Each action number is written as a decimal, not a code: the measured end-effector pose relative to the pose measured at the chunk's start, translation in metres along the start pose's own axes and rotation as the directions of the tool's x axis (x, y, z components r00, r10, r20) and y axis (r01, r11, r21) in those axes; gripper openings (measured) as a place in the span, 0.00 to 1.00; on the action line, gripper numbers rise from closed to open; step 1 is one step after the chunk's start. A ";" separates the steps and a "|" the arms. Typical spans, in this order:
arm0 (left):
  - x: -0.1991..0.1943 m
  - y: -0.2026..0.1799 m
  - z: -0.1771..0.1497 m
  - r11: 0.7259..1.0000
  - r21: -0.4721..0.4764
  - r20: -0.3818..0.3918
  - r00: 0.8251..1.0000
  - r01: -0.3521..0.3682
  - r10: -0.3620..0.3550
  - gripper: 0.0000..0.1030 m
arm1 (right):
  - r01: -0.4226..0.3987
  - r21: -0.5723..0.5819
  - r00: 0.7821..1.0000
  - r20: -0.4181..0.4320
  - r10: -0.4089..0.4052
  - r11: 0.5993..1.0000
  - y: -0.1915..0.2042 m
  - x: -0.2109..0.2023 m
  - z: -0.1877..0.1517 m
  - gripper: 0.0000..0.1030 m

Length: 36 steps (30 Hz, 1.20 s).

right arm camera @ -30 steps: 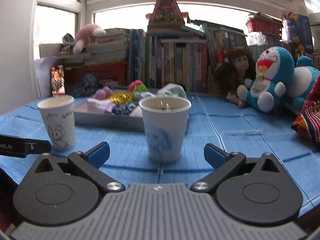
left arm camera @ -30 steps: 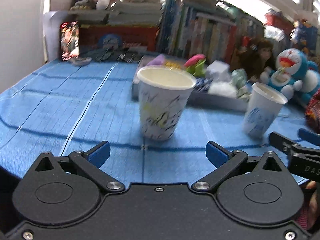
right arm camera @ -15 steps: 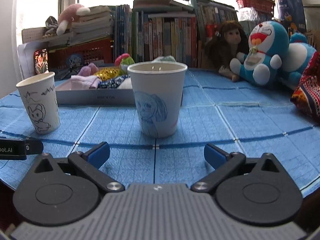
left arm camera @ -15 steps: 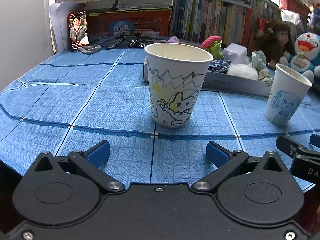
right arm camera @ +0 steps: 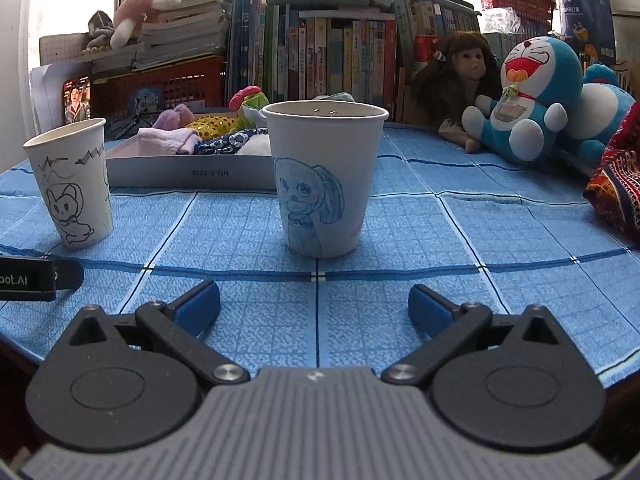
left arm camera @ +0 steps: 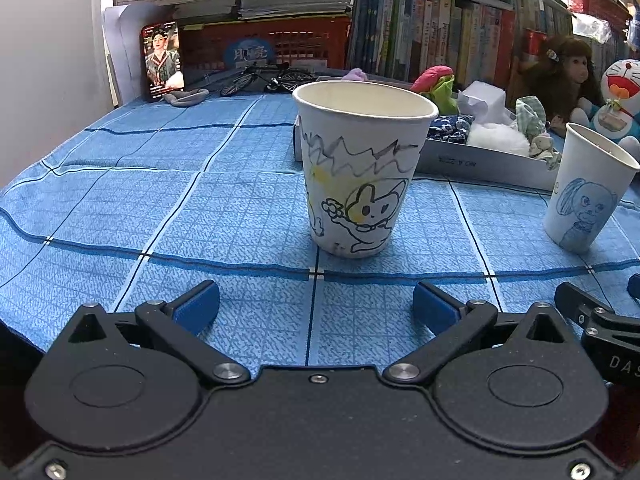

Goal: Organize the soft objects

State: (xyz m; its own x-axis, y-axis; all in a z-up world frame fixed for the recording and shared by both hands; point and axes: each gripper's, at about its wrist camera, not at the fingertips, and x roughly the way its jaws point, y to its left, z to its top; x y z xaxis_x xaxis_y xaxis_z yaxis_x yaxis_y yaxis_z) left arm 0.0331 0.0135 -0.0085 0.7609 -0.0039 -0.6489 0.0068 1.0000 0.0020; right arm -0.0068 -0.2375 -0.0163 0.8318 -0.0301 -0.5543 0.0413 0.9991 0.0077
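Observation:
A grey tray (right arm camera: 188, 172) holds several soft items: pink socks (right arm camera: 170, 140), a gold spotted pouch (right arm camera: 208, 124), a dark patterned cloth (right arm camera: 228, 140), a pink-green plush (right arm camera: 248, 102). The tray (left arm camera: 480, 158) shows in the left wrist view too. A paper cup with a rabbit drawing (left arm camera: 360, 168) stands upright ahead of my left gripper (left arm camera: 316, 306), which is open and empty. A cup with a blue girl drawing (right arm camera: 324, 180) stands upright ahead of my right gripper (right arm camera: 314, 306), also open and empty.
Blue checked cloth (left arm camera: 160, 208) covers the table. At the back stand books (right arm camera: 320, 52), a red crate (left arm camera: 272, 46) and a phone (left arm camera: 162, 60). A doll (right arm camera: 456, 84), a Doraemon plush (right arm camera: 528, 100) and a woven fabric (right arm camera: 616, 188) lie at the right.
Both grippers have dropped lower and tilted level near the table's front edge; the cups now look nearer and sharper. Nothing on the table moved. Both jaws stayed open.

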 end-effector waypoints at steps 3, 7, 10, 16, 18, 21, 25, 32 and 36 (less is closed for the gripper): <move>0.000 0.000 0.000 1.000 0.000 -0.003 1.000 0.000 0.000 1.00 | 0.001 0.000 1.000 -0.005 -0.001 1.000 0.000 0.000 0.001 1.00; 0.001 0.000 0.001 1.000 -0.001 -0.008 1.000 -0.001 0.000 1.00 | 0.002 -0.001 1.000 -0.004 -0.002 1.000 0.001 0.001 0.001 1.00; 0.001 0.000 0.002 1.000 -0.002 -0.010 1.000 -0.001 0.001 1.00 | 0.002 -0.002 1.000 -0.007 -0.002 1.000 0.001 0.001 0.001 1.00; 0.001 0.000 0.002 1.000 -0.001 -0.009 1.000 -0.002 0.002 1.00 | 0.002 -0.004 1.000 -0.011 -0.002 1.000 0.001 0.001 0.002 1.00; 0.001 0.000 0.002 1.000 -0.001 -0.009 1.000 -0.002 0.002 1.00 | 0.002 -0.005 1.000 -0.013 -0.002 1.000 0.001 0.001 0.001 1.00; 0.001 0.000 0.001 1.000 -0.001 -0.010 1.000 -0.001 0.001 1.00 | 0.002 -0.005 1.000 -0.013 -0.002 1.000 0.001 0.001 0.001 1.00; 0.001 0.000 0.001 1.000 -0.001 -0.009 1.000 -0.002 0.002 1.00 | 0.002 -0.005 1.000 -0.013 -0.002 1.000 0.001 0.001 0.001 1.00; 0.001 0.000 0.001 1.000 0.000 -0.006 1.000 -0.002 0.002 1.00 | 0.002 -0.005 1.000 -0.013 -0.002 1.000 0.001 0.001 0.001 1.00; 0.001 0.000 0.001 1.000 0.000 -0.006 1.000 -0.002 0.002 1.00 | 0.002 -0.005 1.000 -0.013 -0.002 1.000 0.001 0.001 0.001 1.00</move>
State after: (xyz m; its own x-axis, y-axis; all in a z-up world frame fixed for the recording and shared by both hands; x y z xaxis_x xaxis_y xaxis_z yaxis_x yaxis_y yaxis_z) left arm 0.0347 0.0134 -0.0080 0.7569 -0.0014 -0.6535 0.0050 1.0000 0.0036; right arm -0.0051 -0.2363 -0.0157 0.8243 -0.0318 -0.5652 0.0404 0.9992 0.0027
